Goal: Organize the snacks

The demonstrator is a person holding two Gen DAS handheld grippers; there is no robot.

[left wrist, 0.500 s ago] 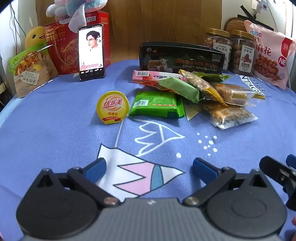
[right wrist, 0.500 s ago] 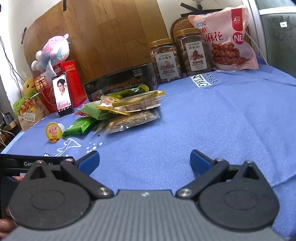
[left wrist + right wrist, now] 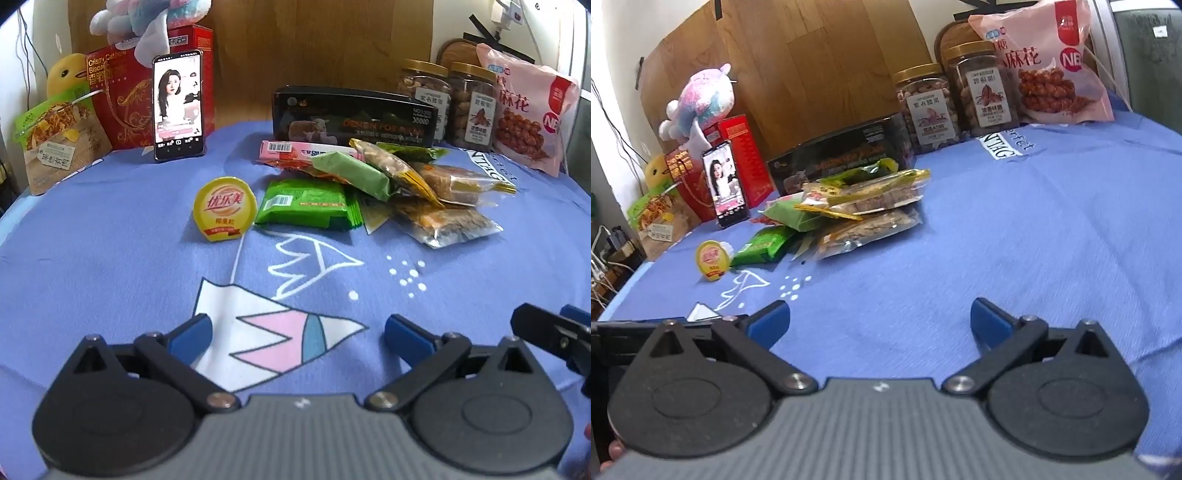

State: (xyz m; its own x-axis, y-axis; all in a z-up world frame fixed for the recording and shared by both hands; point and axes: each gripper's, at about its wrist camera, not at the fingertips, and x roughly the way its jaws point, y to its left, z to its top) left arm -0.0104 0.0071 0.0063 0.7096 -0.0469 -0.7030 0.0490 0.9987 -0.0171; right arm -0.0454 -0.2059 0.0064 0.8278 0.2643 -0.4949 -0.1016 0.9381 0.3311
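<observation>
A loose heap of snack packets [image 3: 399, 184] [image 3: 857, 206] lies mid-table on the blue cloth [image 3: 110, 266]: a green wafer pack [image 3: 306, 205] [image 3: 762, 245], a pale green bar [image 3: 351, 173], clear bags of brown pieces [image 3: 450, 225]. A yellow jelly cup [image 3: 225, 208] [image 3: 713, 260] stands left of the heap. My left gripper [image 3: 295, 332] hangs open over the cloth's printed picture, well short of the snacks. My right gripper [image 3: 879, 317] is open too, over bare cloth, with nothing between its fingers. Its black frame shows at the right edge of the left wrist view.
Along the back stand a black box [image 3: 354, 118], two nut jars [image 3: 424, 86] [image 3: 927, 107], a pink snack bag [image 3: 524, 114], a red biscuit box [image 3: 122, 107], a propped phone [image 3: 179, 105], a brown pouch [image 3: 62, 144] and plush toys [image 3: 698, 103]. Cables hang off the left table edge [image 3: 602, 273].
</observation>
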